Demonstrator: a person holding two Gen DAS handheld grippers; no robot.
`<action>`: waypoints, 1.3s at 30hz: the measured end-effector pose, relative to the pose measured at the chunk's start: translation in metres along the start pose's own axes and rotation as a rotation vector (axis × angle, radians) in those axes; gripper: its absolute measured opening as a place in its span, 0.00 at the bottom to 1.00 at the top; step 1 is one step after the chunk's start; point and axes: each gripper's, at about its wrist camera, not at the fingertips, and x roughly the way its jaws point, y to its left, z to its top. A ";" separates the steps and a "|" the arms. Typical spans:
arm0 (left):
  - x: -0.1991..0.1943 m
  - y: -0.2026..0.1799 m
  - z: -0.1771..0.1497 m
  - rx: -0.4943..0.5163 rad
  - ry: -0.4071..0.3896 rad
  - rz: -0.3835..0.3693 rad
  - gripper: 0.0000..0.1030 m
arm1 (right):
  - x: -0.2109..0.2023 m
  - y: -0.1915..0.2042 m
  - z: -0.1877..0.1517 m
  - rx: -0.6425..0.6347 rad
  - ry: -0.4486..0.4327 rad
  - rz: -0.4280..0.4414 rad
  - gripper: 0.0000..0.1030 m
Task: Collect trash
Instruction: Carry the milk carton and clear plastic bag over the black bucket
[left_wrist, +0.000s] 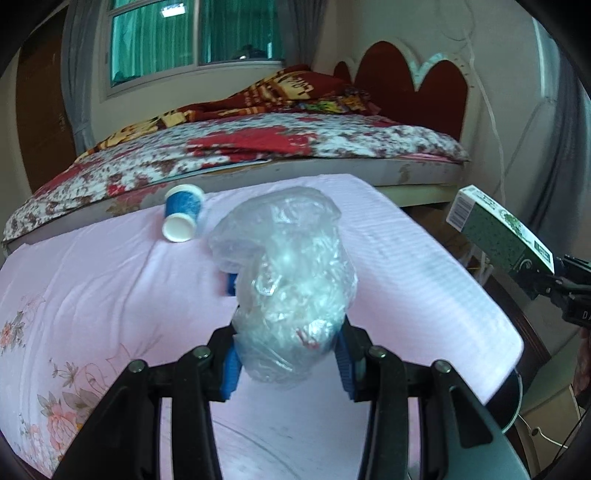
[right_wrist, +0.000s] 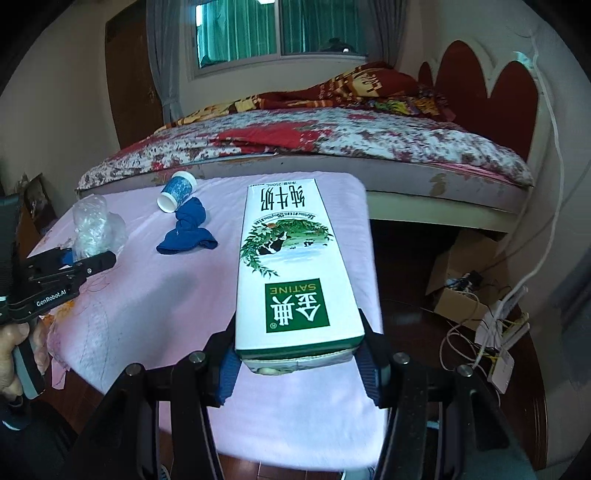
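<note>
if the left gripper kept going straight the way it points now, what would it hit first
Probably the pink cloth ahead of the left gripper, which grips a crumpled clear plastic bag; the tipped blue paper cup lies left of that line. Depth is unclear.

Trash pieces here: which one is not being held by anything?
The blue paper cup, tipped on its side on the pink cloth. The crumpled plastic bag and the milk carton are each gripped between fingers.

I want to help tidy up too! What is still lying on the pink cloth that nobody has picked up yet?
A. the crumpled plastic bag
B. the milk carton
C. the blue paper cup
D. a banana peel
C: the blue paper cup lies tipped over on the pink cloth, while the right gripper holds the milk carton and the left gripper holds the crumpled plastic bag.
</note>
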 end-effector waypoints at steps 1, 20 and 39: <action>-0.003 -0.005 -0.001 0.007 -0.004 -0.005 0.42 | -0.009 -0.005 -0.004 0.006 -0.008 -0.004 0.55; -0.026 -0.139 -0.026 0.115 0.028 -0.166 0.42 | -0.100 -0.093 -0.086 0.122 -0.048 -0.107 0.55; -0.026 -0.252 -0.056 0.224 0.097 -0.319 0.42 | -0.137 -0.157 -0.153 0.183 0.012 -0.220 0.55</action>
